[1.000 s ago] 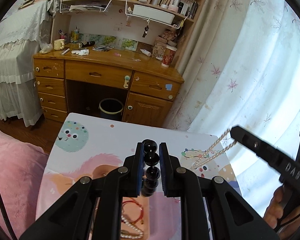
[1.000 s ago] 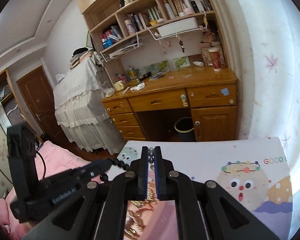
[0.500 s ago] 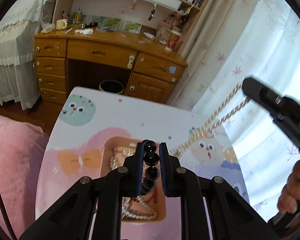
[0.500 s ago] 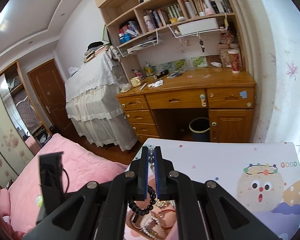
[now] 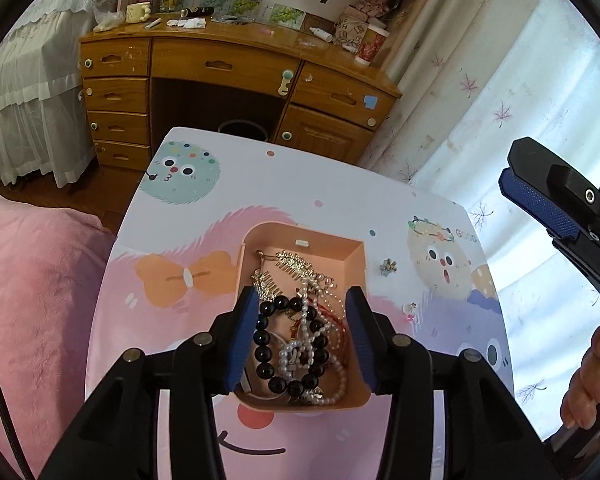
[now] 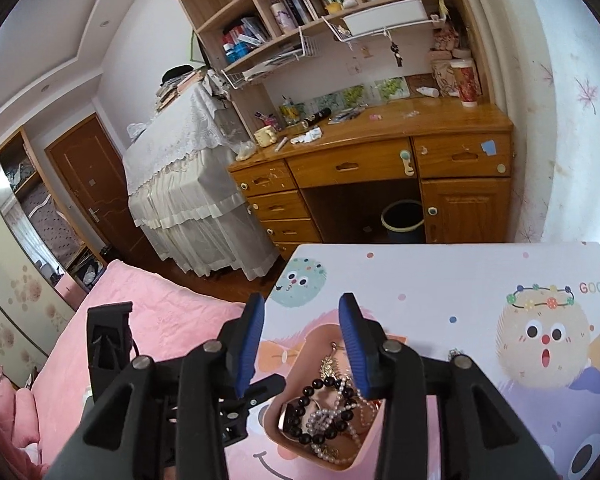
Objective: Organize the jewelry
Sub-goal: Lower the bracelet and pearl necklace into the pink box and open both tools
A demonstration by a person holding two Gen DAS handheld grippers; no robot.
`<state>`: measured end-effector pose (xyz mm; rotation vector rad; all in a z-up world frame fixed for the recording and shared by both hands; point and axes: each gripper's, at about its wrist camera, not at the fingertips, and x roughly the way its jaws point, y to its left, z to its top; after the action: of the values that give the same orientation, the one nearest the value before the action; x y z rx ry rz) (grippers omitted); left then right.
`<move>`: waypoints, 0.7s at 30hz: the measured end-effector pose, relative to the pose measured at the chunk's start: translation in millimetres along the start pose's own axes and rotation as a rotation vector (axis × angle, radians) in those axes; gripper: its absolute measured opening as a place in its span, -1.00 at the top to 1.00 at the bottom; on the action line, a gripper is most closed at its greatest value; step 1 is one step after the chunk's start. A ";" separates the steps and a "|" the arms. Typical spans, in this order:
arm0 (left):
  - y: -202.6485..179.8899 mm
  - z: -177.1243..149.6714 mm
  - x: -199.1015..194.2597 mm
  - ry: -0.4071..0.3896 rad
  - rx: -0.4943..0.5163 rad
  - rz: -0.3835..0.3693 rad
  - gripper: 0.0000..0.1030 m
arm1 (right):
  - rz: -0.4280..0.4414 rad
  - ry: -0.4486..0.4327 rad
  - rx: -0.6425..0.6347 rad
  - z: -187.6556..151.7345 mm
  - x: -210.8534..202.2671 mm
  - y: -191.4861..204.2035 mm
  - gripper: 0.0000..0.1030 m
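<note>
Fingers of the left gripper [image 5: 303, 336] stood wide apart, straddling the peach tray [image 5: 358, 254] from above and gripping nothing. Directly between and below its blue pads lay the black bead bracelet [image 5: 288, 346], resting loose in the tray as a full ring on top of a heap. Tangled with it were a white pearl strand [image 5: 332, 394], some thin red cord [image 5: 332, 322] and, further ahead of the fingertips, gold hair combs [image 5: 290, 266]. The right wrist view showed the same heap, with the beads and pearls lying together inside the tray walls.

Off to the right of the left gripper, the right gripper [image 6: 302, 340] hung in the air above the table, its jaws likewise spread and empty; the person's hand [image 5: 590, 384] showed on its handle at the frame edge.

Beyond the tray, on the cartoon-printed tabletop [image 5: 204, 312], two small pieces sat outside it: a silvery flower-shaped item [image 5: 388, 267] just beside the tray's right wall, and a tiny pale charm with a pink spot [image 5: 410, 310] nearer the left gripper's right finger.

Judged from this, most of the jewelry was already gathered in the tray, though only piled, not sorted. What looked left was picking up those two stray bits and perhaps untangling the heap.
</note>
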<state>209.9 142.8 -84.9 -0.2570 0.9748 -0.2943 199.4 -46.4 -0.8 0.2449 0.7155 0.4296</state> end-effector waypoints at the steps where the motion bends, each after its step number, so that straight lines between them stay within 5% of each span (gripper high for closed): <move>1: -0.8 -0.6 0.1 0.005 0.003 0.003 0.05 | -0.009 0.007 0.000 -1.0 -0.3 -1.9 0.22; 9: -24.0 -11.3 5.8 0.035 0.062 0.018 -0.71 | -0.148 0.097 -0.060 -16.2 -2.2 -22.3 0.05; 17: -53.4 -11.3 23.5 0.103 0.084 0.049 -0.74 | -0.243 0.231 -0.117 -47.6 -1.4 -58.0 -0.02; 21: -62.4 2.1 34.9 0.168 0.032 -0.012 -0.78 | -0.252 0.289 -0.118 -68.9 0.9 -79.4 -0.03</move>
<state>222.1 72.4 -89.2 -0.2113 1.1334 -0.3460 176.8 -111.5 -80.2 -0.0215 0.9873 0.2676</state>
